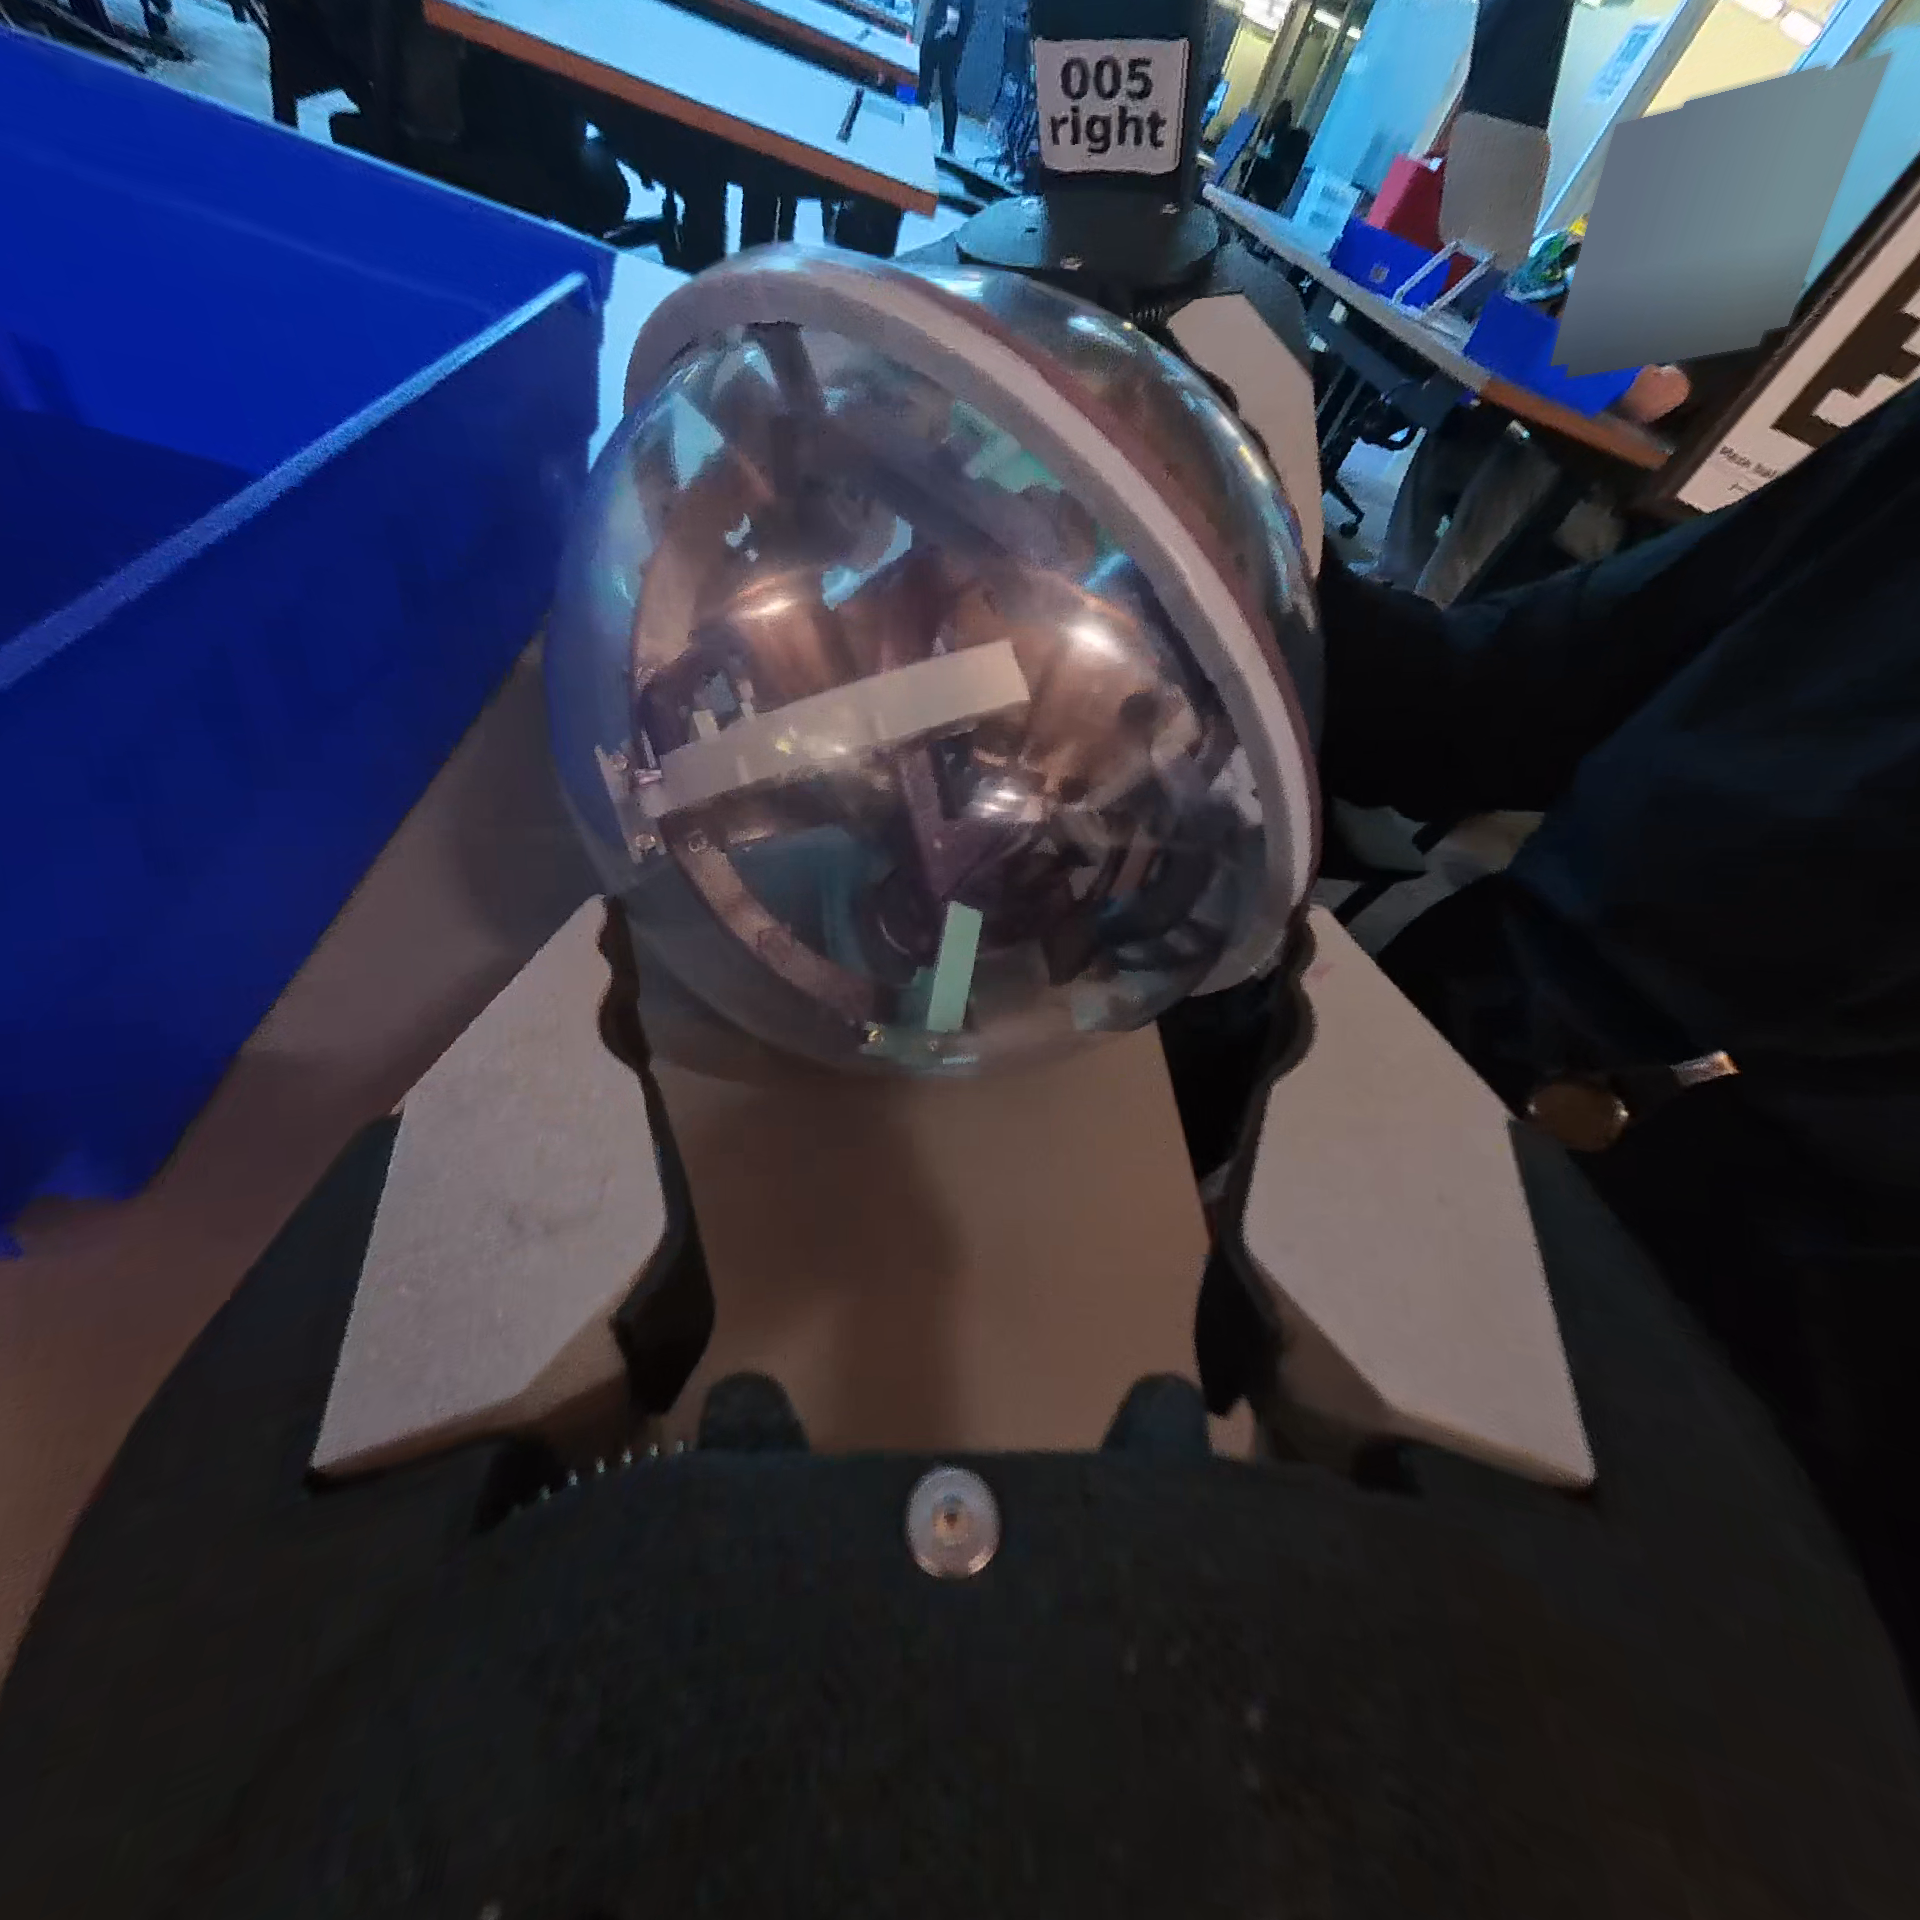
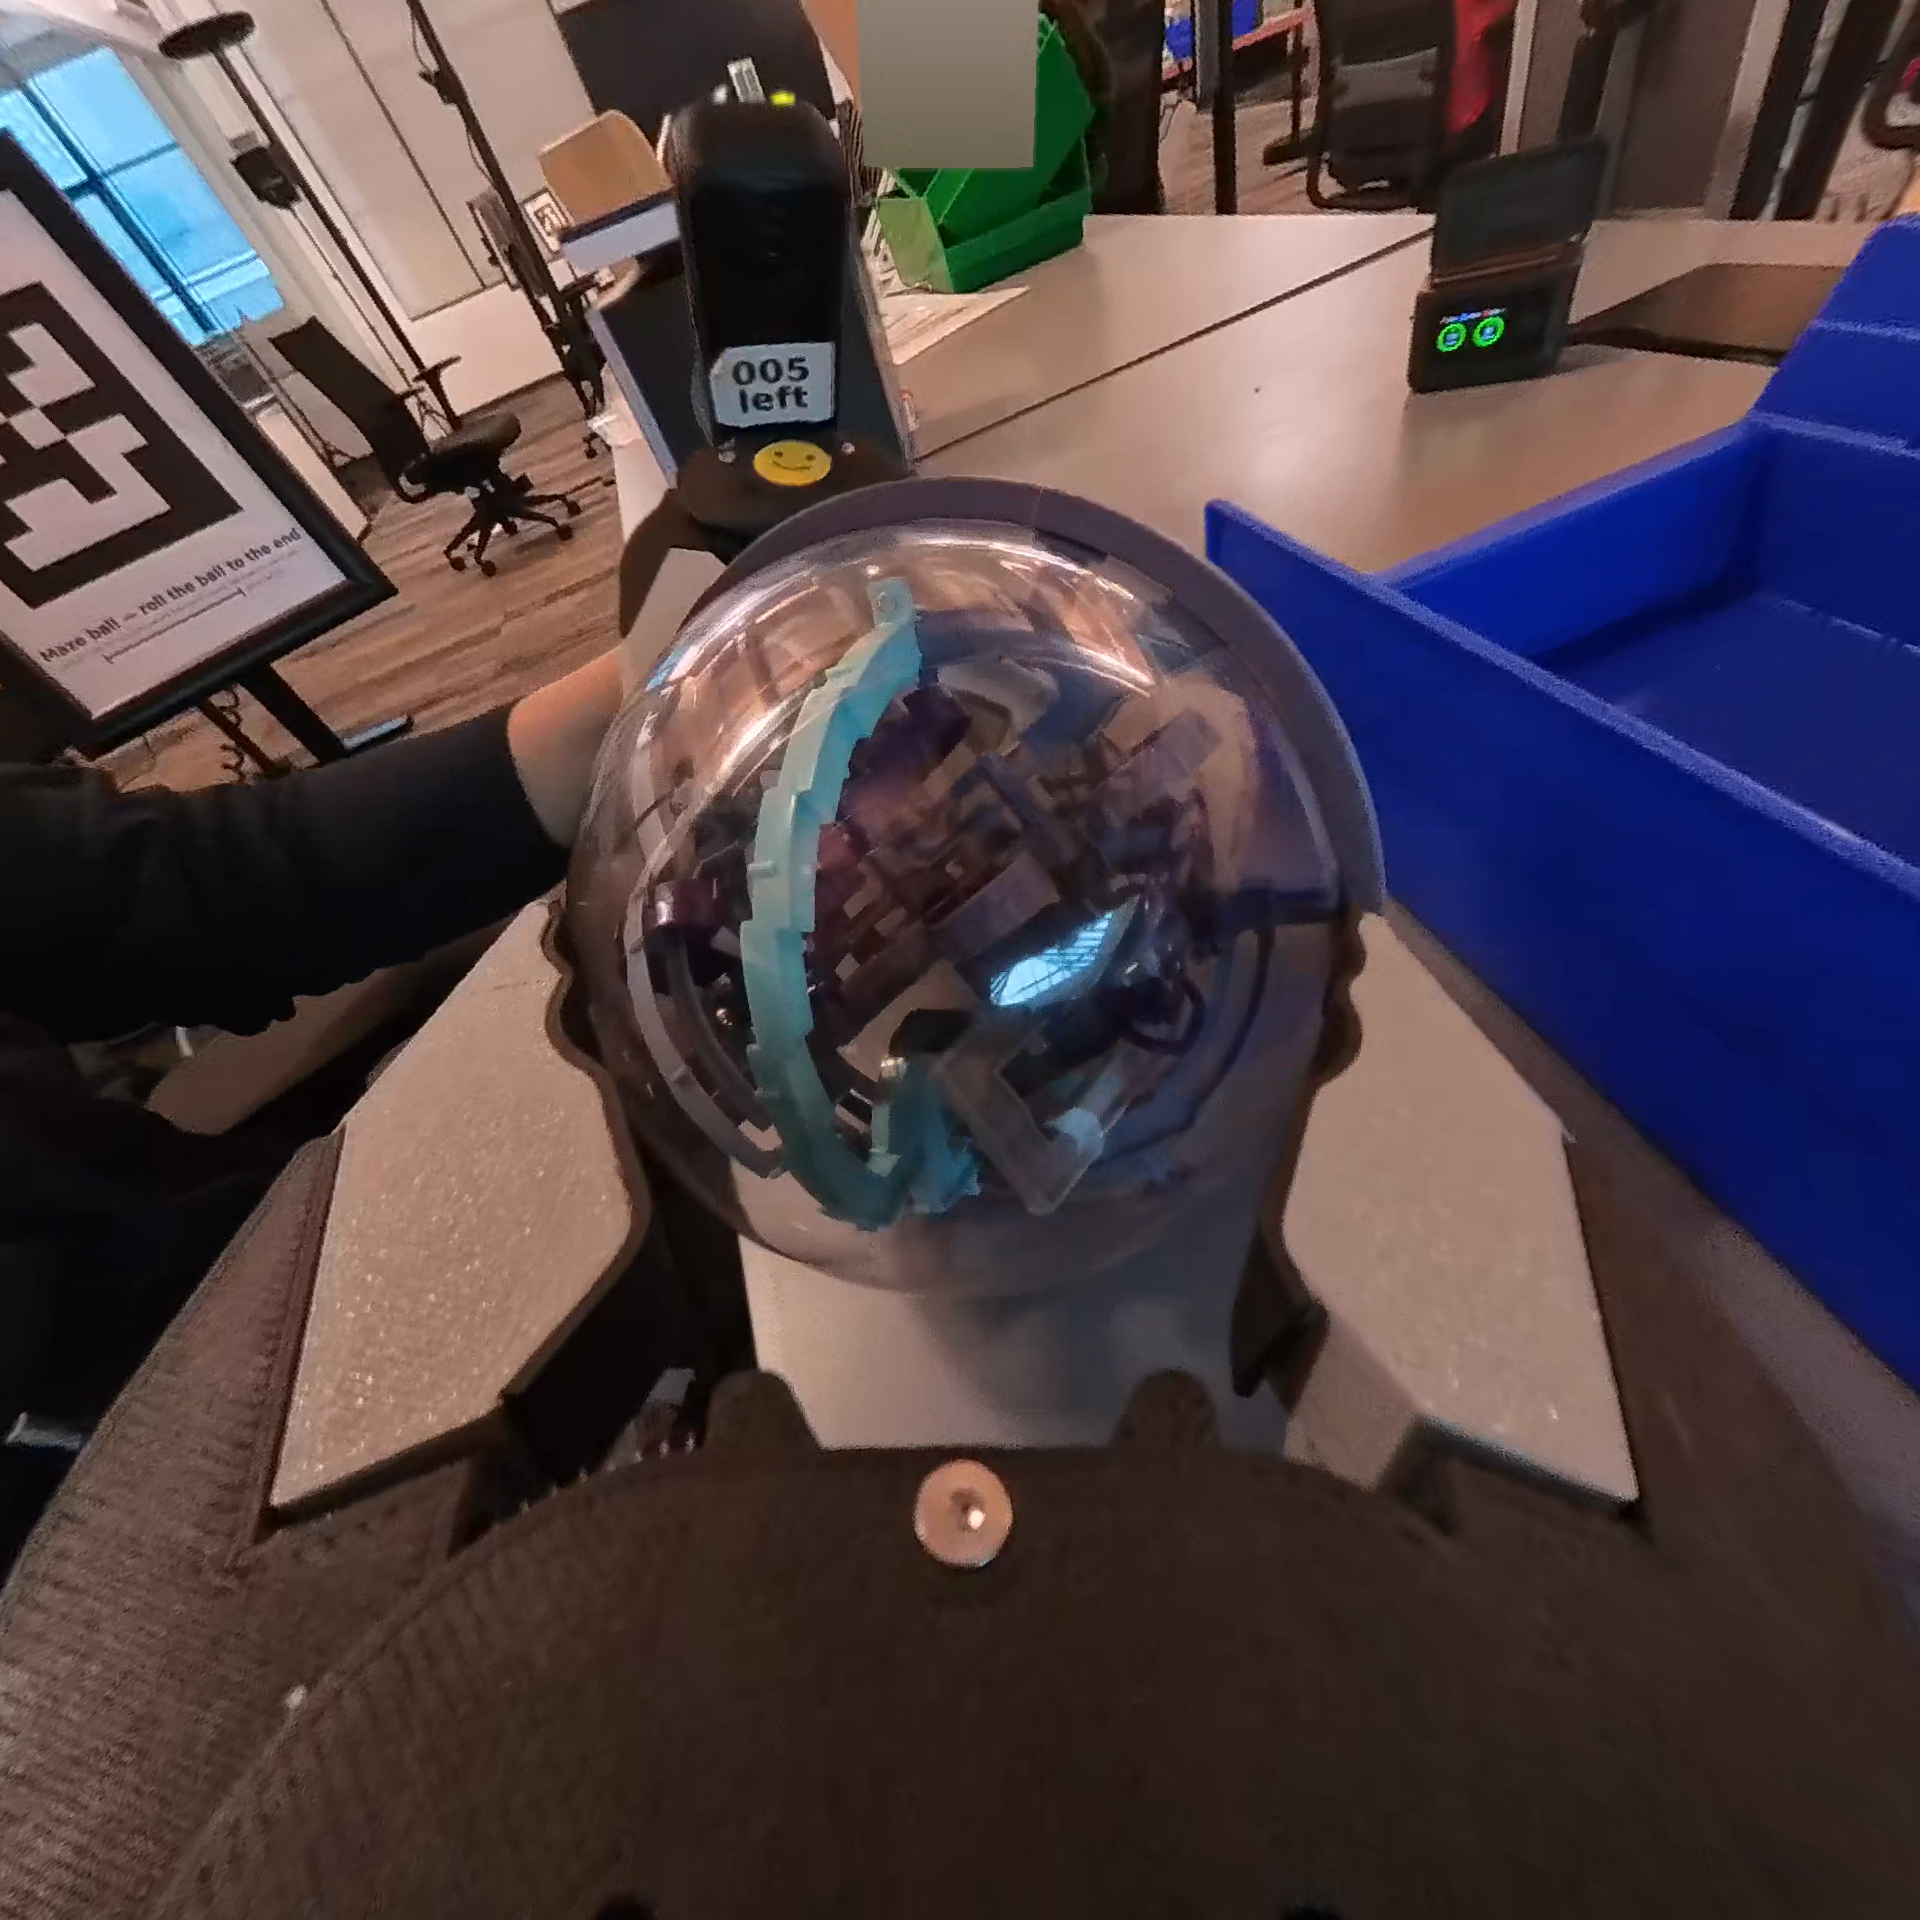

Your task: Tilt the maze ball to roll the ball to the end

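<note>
Two grippers share the maze ball (image 1: 925, 665), a clear hard sphere with a pale seam band and teal and purple tracks inside; it hangs above the bench (image 2: 1247, 416), beside a blue bin (image 1: 208, 623). Left gripper (image 1: 951, 977) and right gripper (image 2: 956, 935) face each other, fingers spread wide and pressed to its sides (likely so both wrists can steer the tilt); the small ball inside can't be told.

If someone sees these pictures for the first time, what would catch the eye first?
First, the clear maze ball with teal and purple tracks inside, which fills the middle of both views and is gripped from opposite sides by the left gripper and the right gripper. Next, the big blue bin on the table beside it.
</note>
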Motion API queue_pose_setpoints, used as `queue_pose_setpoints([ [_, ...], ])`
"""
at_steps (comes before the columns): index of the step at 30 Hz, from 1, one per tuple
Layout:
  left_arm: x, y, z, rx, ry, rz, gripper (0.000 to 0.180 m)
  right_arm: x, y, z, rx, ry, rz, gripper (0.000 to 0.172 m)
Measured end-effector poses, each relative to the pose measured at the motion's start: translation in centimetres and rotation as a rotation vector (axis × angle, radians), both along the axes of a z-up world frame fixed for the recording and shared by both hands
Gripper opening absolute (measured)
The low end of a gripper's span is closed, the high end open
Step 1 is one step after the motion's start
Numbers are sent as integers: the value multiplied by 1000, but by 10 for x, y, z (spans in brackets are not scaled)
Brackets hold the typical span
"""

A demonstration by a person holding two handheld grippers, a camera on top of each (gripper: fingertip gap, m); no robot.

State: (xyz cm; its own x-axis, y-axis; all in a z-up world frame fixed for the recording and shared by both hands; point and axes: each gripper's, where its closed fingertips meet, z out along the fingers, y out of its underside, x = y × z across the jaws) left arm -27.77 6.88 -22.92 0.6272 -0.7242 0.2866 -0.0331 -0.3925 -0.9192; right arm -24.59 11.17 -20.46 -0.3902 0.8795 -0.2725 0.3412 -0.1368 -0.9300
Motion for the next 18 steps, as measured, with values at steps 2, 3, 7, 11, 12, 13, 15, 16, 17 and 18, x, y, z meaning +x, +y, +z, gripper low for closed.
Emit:
queue_pose_setpoints([
  [2,0,5,-3,15,14,-12,120,0,5,0,10,21,-14,137],
  [3,0,7,-5,23,23,-23,121,0,6,0,27,29,-18,137],
  [7,3,13,-8,41,60,-92,126,5,6,-7,123,-20,20,138],
  [11,5,23,-26,35,209,-127,131,3,11,-9,13,-33,48,138],
  [12,7,25,-30,33,238,-134,136,2,12,-10,-29,-35,55,138],
  [13,9,28,-34,30,266,-137,140,2,15,-11,-73,-39,59,137],
  [15,9,34,-41,35,322,-120,144,0,20,-11,-136,-48,54,137],
  [16,9,37,-43,47,337,-105,145,0,22,-11,-151,-49,49,137],
  [17,9,39,-44,49,347,-91,146,-2,23,-11,-156,-41,42,137],
  [18,8,40,-46,45,364,-78,146,-3,24,-9,-152,-27,32,137],
])
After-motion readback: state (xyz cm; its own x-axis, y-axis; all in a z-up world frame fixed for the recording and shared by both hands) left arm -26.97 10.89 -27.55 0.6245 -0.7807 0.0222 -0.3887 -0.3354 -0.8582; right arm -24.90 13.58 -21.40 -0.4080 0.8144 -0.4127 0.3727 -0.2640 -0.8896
